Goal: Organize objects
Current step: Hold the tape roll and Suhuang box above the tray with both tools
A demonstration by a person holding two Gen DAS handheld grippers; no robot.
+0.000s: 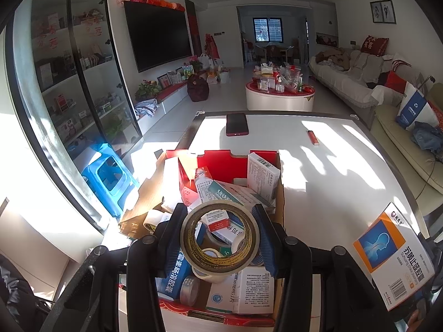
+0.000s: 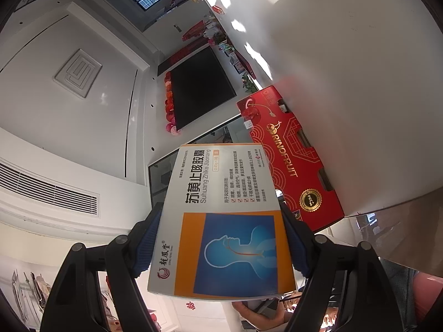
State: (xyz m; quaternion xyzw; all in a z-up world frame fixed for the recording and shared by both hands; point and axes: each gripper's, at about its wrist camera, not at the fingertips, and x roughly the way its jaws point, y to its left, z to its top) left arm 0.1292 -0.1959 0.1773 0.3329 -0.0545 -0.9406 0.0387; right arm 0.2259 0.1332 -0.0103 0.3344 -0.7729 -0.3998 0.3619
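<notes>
In the left wrist view my left gripper (image 1: 218,215) is shut on a roll of clear packing tape (image 1: 250,238), its blue pads pressing the roll's two sides. The roll hangs over an open cardboard box (image 1: 280,193) with a red lining, crammed with medicine cartons and other tape rolls. In the right wrist view my right gripper (image 2: 219,218) is shut on a white, orange and blue medicine carton (image 2: 221,182), held raised and tilted. That same carton (image 1: 393,257) shows at the lower right of the left wrist view. The box's red printed outside (image 2: 290,160) lies beyond the carton.
The box stands on a white table (image 1: 332,179). A dark red phone (image 1: 236,125) and a small red tube (image 1: 313,137) lie at its far side. A blue plastic stool (image 1: 110,177) and a glass cabinet (image 1: 69,83) are to the left, a sofa (image 1: 360,80) to the right.
</notes>
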